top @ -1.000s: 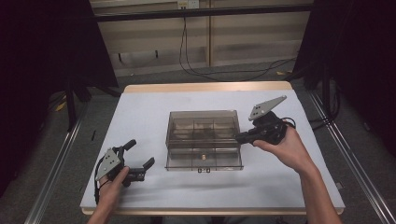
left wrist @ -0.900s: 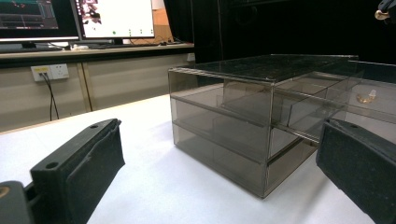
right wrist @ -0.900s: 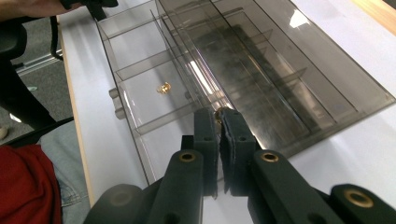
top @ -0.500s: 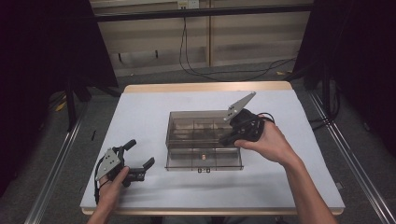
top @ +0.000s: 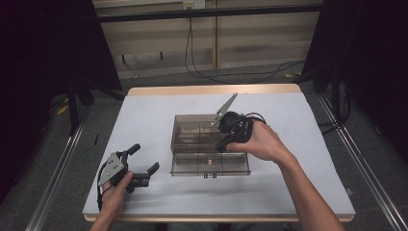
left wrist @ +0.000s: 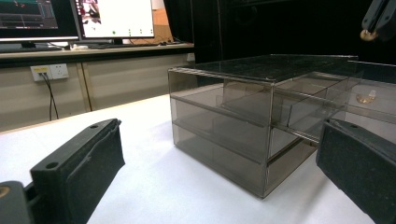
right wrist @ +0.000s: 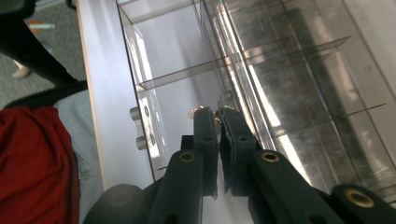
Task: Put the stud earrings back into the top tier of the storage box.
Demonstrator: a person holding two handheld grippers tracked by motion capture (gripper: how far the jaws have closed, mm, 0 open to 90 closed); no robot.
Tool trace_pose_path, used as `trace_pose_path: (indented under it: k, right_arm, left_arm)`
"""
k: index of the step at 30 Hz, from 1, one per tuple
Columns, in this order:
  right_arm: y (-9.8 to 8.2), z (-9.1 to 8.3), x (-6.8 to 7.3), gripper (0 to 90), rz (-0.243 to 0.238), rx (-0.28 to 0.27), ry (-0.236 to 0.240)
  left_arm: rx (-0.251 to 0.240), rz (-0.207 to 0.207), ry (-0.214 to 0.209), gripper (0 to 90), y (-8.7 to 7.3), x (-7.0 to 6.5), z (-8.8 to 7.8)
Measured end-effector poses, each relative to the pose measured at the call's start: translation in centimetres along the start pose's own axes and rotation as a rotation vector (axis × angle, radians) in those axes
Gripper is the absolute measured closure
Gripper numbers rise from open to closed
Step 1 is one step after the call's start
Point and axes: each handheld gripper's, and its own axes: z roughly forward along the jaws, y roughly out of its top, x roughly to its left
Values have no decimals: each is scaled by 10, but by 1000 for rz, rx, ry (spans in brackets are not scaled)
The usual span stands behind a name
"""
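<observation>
A smoky clear drawer box stands mid-table with its top drawer pulled out toward me. My right gripper hovers over that open drawer, pointing down. Its jaws are shut on a small brass piece, which also glints at the tips of the right gripper in the left gripper view. Another small brass piece lies inside the drawer. My left gripper rests open on the table left of the box, with nothing between its fingers.
Clear dividers split the drawer into compartments. Two small knobs stick out of the drawer front. The white table has bare room left of, behind and right of the box. A person's clothing lies beyond the table edge.
My right gripper has swung left from beside the box to above the open drawer and tipped downward. The left gripper has stayed put.
</observation>
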Motion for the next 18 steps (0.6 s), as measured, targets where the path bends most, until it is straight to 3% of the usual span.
trace_pose_path:
  k: [8,15,18]
  right_arm:
    - [11,18,5,855,-22,95,25]
    - [19,34,7,854,-34,129,35]
    - [23,40,11,852,-36,170,43]
  left_arm:
    - [6,5,2,7,0,1,0]
    - [3,5,0,7,0,0,0]
    - [9,4,11,7,0,1,-1]
